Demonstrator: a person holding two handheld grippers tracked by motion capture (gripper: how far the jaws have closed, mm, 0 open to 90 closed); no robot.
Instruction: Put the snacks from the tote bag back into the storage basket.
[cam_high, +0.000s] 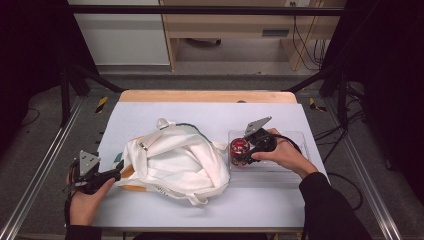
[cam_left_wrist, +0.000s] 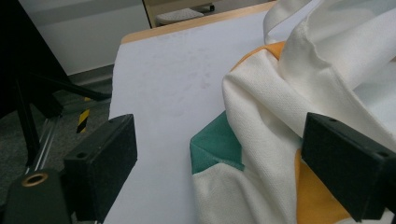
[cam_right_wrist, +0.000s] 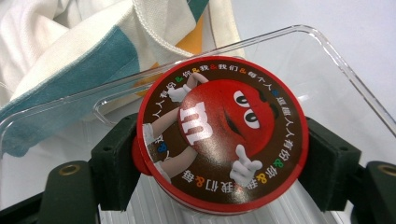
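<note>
The round candy tub, red-lidded, sits clamped between the right gripper's jaws inside the clear tray, just beside the white bag. This looks like pick-up; next comes lifting it clear toward the bag. The left gripper view shows jaws apart at the bag's edge.

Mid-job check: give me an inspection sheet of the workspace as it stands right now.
Surface: white table, bare toward the far edge.
Job's things: red M&M's tub in clear plastic tray; white cloth bag crumpled mid-table.
Clutter: nothing seen.
Grippers: right gripper shut on the tub; left gripper open, fingers straddling the bag's corner.
Cables: black cable trailing from the right gripper.
Surroundings: metal frame, grey floor, wooden furniture beyond.
</note>
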